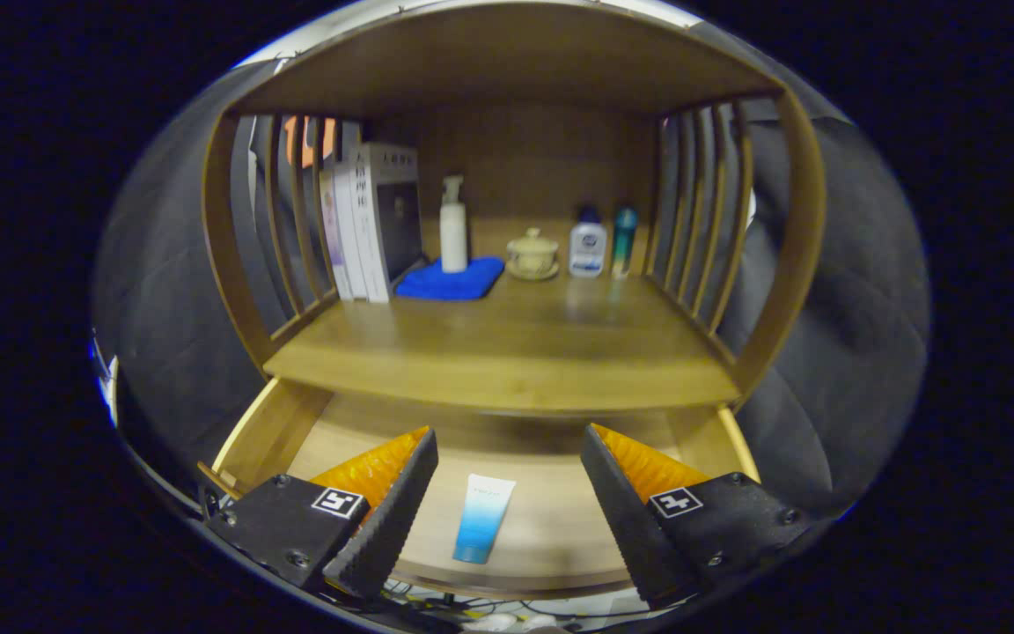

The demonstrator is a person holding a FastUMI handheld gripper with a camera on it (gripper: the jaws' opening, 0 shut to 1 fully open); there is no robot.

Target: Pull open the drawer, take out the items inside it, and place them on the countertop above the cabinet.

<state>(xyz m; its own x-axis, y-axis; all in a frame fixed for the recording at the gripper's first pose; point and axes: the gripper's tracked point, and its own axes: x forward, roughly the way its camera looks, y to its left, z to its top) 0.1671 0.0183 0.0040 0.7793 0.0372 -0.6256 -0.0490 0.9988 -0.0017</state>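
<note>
Overhead, fingers (509,453) spread above tube (483,518).

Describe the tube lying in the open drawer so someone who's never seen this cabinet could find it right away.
Start at the wooden cabinet's countertop, then drop to the pulled-out drawer beneath it. On the drawer floor, between the fingers of the open gripper, lies the tube. It fades from white to blue and lies flat, unlike the upright bottles at the back of the countertop.

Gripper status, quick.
Gripper: open, holding nothing; its fingers spread over the open drawer, with the blue-and-white tube lying between them.
</note>
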